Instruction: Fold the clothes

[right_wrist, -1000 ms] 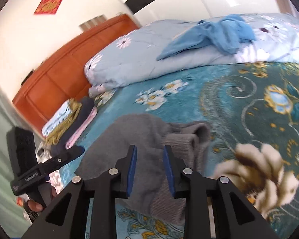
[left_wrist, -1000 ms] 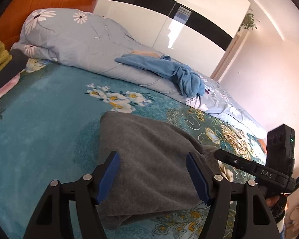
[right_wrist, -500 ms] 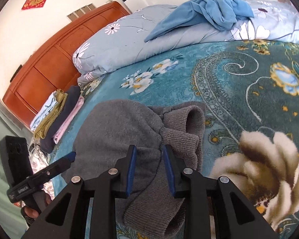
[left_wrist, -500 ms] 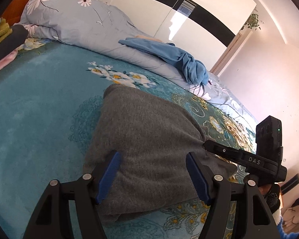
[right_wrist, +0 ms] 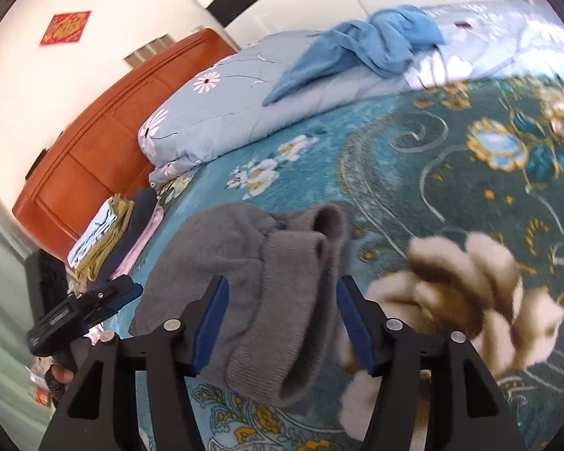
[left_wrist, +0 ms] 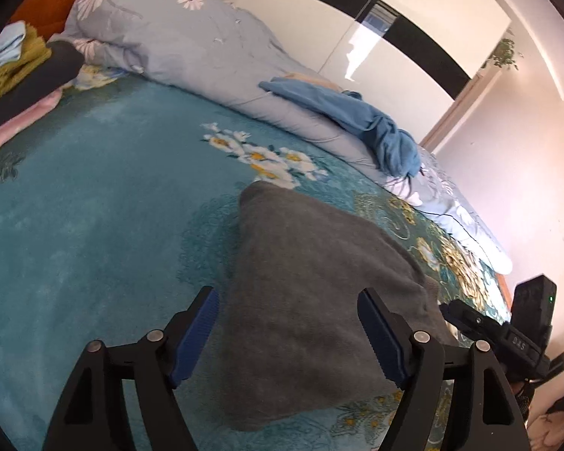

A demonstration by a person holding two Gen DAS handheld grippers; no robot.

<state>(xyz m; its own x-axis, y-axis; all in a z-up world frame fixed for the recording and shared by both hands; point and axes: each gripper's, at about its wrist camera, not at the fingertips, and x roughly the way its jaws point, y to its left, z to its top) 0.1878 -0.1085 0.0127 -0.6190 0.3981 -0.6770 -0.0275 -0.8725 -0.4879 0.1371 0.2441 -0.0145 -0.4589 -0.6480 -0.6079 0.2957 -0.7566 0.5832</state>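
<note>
While lying bunched on the teal bedspread (left_wrist: 94, 195), grey knit garment (left_wrist: 312, 300) looks soft, thick, floppy; best pinched at ribbed hem (right_wrist: 282, 323). Left gripper (left_wrist: 287, 332) and right gripper (right_wrist: 282, 323): jaws apart, gripping nothing.

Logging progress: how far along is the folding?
Done: a stack of folded clothes sits by the headboard, and the grey sweater lies folded on the bedspread. In hand: nothing; the left gripper and right gripper are open over it. Left: the blue garment, crumpled on the duvet.
</note>
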